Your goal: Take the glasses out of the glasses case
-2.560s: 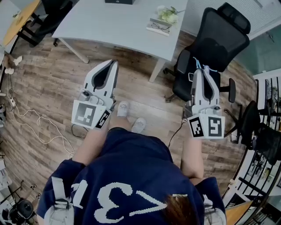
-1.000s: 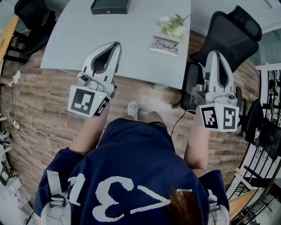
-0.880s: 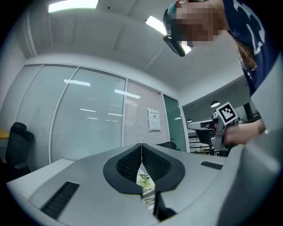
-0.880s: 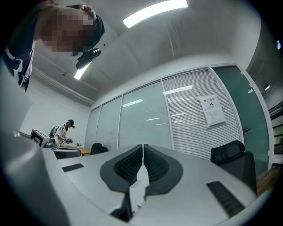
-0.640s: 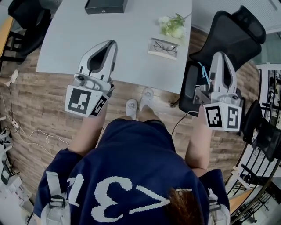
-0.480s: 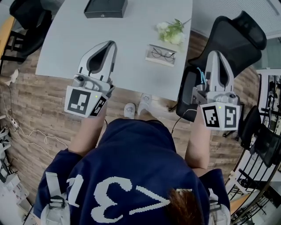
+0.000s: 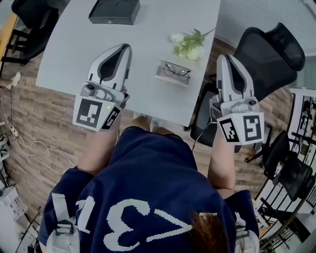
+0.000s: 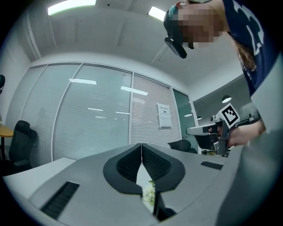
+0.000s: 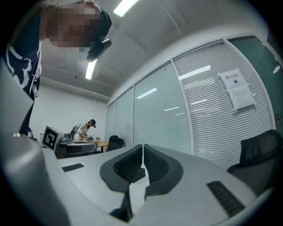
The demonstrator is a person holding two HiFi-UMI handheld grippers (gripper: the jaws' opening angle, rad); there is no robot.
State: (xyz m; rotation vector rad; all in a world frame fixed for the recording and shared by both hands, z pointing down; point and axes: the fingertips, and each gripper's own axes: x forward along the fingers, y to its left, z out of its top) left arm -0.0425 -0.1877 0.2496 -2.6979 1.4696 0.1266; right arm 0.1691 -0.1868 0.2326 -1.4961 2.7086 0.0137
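Note:
A pair of dark-rimmed glasses lies on a pale flat rectangular case on the grey table, near its front right corner. My left gripper hovers over the table left of the glasses, jaws shut and empty. Held by the table's right edge, my right gripper is to the right of the glasses, also shut and empty. In the left gripper view the left gripper shows its pads meeting. The right gripper shows the same in its own view.
White flowers lie just behind the glasses. A black box sits at the table's far side. A black office chair stands right of the table. Cables trail on the wood floor at left.
The person has walked up to the table, which now lies under both grippers. The right gripper has shifted left toward the glasses. Both grippers stayed shut.

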